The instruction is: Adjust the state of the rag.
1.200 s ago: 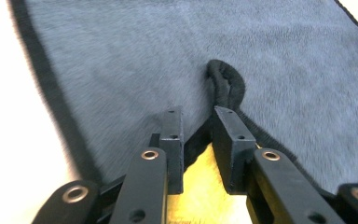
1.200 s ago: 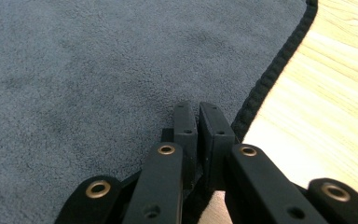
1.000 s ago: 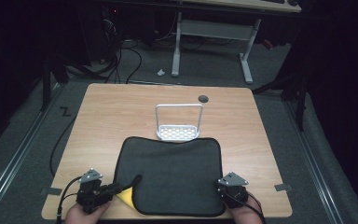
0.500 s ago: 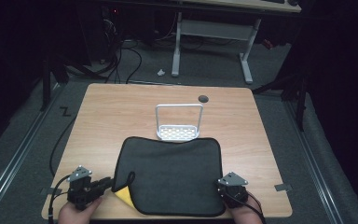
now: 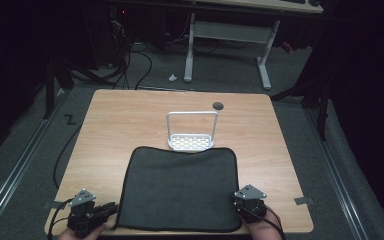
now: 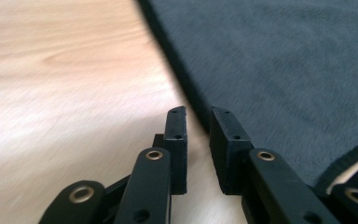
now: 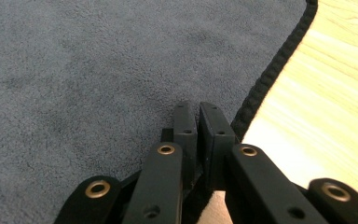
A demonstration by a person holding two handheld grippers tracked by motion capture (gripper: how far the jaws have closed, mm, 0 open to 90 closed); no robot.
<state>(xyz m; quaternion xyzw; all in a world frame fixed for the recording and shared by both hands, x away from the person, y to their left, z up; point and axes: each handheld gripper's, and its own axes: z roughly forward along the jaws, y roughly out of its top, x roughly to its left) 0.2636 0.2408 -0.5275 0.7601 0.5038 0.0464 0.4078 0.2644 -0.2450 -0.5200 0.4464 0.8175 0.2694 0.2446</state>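
A dark grey cloth (image 5: 179, 190) lies spread flat on the near half of the wooden tabletop (image 5: 125, 125), its far edge touching the base of a small white wire rack (image 5: 191, 131) that stands upright mid-table.

The right gripper (image 7: 196, 108) sits at the cloth's near right corner. In its own view the jaws stand almost together with only a slit between them, and whether they pinch the cloth's near edge is hidden beneath them, so I cannot tell if it has hold of anything. From above it shows at (image 5: 249, 199).

The left gripper (image 6: 198, 114) lies at the near left corner, just off the cloth's bound edge, over bare wood. Its jaws have just been closing and then eased a touch; they stand a narrow gap apart with nothing between them. From above it rests low at (image 5: 111, 207), jaws pointing toward the cloth's left edge.

To my eye the step in hand is taking hold of the cloth by its two near corners, likely to fold or lift it. The right side looks set; the left has no grip yet. Its next move calls for sliding in over the hem so one jaw goes under the edge, then pinching firmly enough that the cloth does not slip out when raised.
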